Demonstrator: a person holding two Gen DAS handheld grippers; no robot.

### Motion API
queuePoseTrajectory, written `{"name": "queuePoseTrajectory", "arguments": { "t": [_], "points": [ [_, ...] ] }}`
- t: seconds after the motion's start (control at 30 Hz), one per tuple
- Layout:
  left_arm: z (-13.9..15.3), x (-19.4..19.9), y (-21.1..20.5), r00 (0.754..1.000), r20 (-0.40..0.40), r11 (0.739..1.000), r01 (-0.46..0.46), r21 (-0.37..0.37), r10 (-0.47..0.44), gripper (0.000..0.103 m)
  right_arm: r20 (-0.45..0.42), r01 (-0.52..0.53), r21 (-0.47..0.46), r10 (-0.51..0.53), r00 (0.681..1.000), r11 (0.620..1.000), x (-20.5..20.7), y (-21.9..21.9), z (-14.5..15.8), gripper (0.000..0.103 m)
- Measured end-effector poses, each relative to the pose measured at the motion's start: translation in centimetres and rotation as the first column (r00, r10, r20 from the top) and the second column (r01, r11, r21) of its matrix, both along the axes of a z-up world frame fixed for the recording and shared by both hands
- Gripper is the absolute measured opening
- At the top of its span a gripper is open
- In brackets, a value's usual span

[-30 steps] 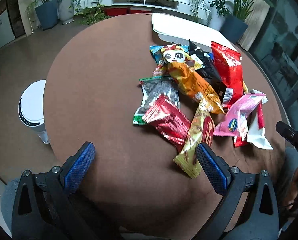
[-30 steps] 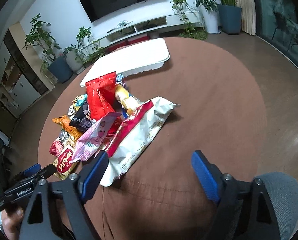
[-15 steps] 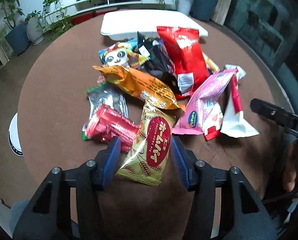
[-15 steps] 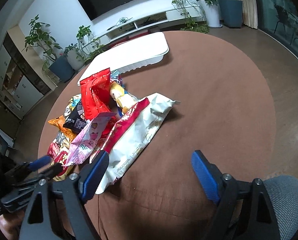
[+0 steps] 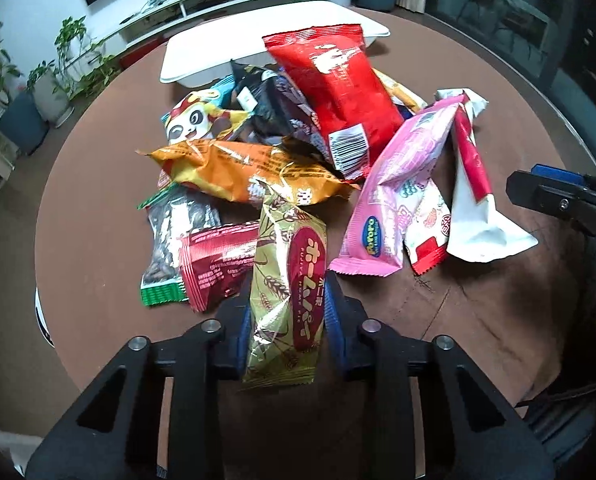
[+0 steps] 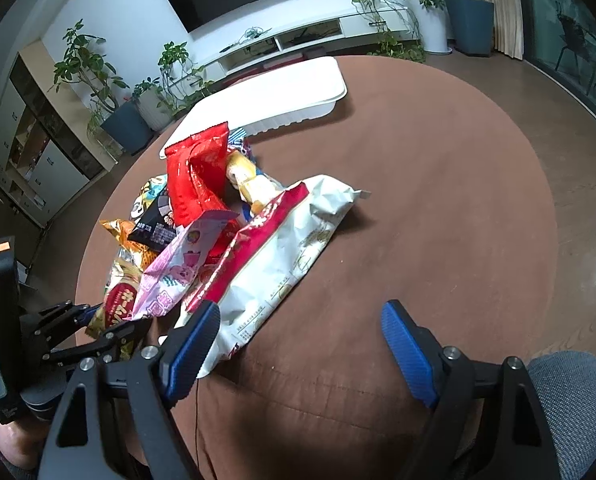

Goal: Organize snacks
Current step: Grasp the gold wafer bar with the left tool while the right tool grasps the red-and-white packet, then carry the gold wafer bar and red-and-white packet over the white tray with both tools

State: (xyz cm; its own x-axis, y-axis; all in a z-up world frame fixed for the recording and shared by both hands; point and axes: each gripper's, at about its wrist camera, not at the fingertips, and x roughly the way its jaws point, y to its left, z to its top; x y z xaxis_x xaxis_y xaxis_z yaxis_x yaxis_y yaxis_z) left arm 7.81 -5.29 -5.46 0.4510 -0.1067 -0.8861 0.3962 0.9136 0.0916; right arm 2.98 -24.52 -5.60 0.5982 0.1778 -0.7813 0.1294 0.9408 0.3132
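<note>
Left gripper [image 5: 286, 320] is seen with its jaws just closed in on the gold wafer packet [image 5: 288, 280], blue pads against both long edges at the packet's near half; a firm pinch is judged likely, though the pad faces are partly hidden by foil. The packet sits at the near edge of the snack pile [image 5: 298, 152] on the round brown table [image 5: 98, 208], its long axis running near to far, in line with the gripper's fingers, its far end tucked against the orange bag [image 5: 242, 172]. Right gripper [image 6: 302, 344] is held spread and empty over bare tabletop, to the right of the pile, beside the white-and-red bag [image 6: 290, 256]. The white tray [image 5: 266, 36] lies at the far side, beyond the pile. A lift straight up and toward the tray is judged the coming move; the left hand is plainly the nearer one.
</note>
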Motion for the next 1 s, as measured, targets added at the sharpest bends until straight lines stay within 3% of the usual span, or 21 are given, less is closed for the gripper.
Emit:
{"name": "queuePoseTrajectory", "arguments": {
  "t": [0.03, 0.1, 0.47, 0.6, 0.77, 1.0],
  "points": [
    [0.0, 0.1, 0.0, 1.0, -0.004, 1.0, 0.002, -0.01, -0.002, 0.026, -0.003, 0.0, 0.003, 0.0, 1.0, 1.0, 0.1, -0.1, 0.0, 0.085],
    [0.1, -0.2, 0.9, 1.0, -0.028, 0.998, 0.001, -0.061, -0.003, 0.012, -0.008, 0.003, 0.016, -0.003, 1.0, 1.0, 0.0, -0.1, -0.1, 0.085],
    [0.7, -0.7, 3.2, 0.998, -0.051, 0.965, -0.05, -0.258, 0.038, 0.011, -0.079, 0.004, 0.071, 0.002, 0.997, 0.997, 3.3, 0.7, -0.5, 0.085],
    [0.4, -0.7, 3.6, 0.998, -0.061, 0.952, -0.049, -0.301, 0.032, 0.011, -0.123, -0.015, 0.036, 0.019, 0.992, 0.999, 4.7, 2.0, -1.0, 0.086],
    [0.0, -0.7, 4.0, 0.997, -0.071, 0.939, -0.055, -0.339, 0.033, 0.011, -0.142, -0.049, -0.074, 0.038, 0.989, 0.996, 5.6, 3.8, -1.0, 0.085],
    [-0.1, -1.1, 4.3, 0.997, -0.068, 0.934, -0.053, -0.354, 0.031, 0.011, -0.134, -0.087, -0.145, 0.067, 0.989, 0.986, 5.6, 4.5, -1.0, 0.074]
  ]
}}
